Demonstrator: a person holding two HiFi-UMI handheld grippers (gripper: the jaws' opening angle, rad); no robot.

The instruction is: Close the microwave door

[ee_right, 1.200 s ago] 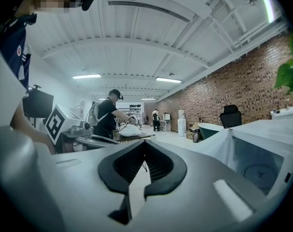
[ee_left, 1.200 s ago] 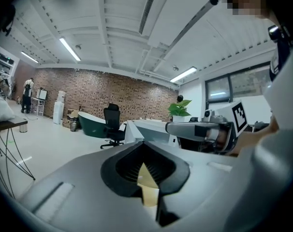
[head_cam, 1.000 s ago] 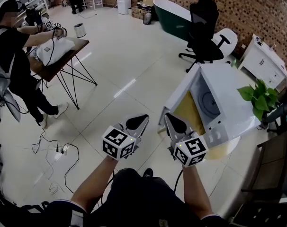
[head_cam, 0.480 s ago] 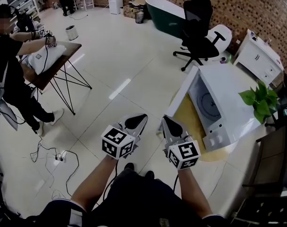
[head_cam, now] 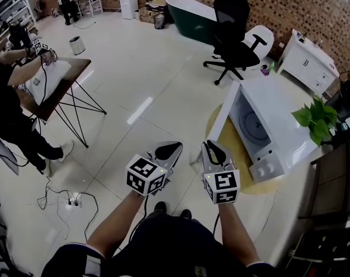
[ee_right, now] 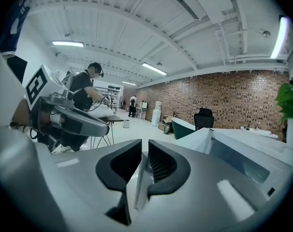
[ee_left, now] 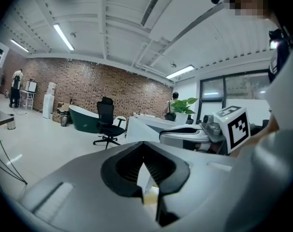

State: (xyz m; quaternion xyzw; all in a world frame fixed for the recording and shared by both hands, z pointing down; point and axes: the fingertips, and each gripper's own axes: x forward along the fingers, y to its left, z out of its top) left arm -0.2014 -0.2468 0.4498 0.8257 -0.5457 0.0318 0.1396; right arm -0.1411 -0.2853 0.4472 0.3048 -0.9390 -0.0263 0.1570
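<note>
- The microwave [head_cam: 279,126] stands on a round table [head_cam: 261,188] to the person's front right. Its door [head_cam: 221,117] is wide open and swings out to the left, so the cavity with the turntable is in plain sight.
- The right gripper [head_cam: 212,150] is just beside the free edge of the door. I cannot tell from the head view if it touches it. Its jaws are almost together, with only a thin slit between them, and they hold nothing.
- The left gripper [head_cam: 166,150] is apart from the door, over the floor. Its jaws are closed at the tips and empty.
- In my judgement the closing is not yet begun. The whole push remains: press the door round until it latches on the body.
</note>
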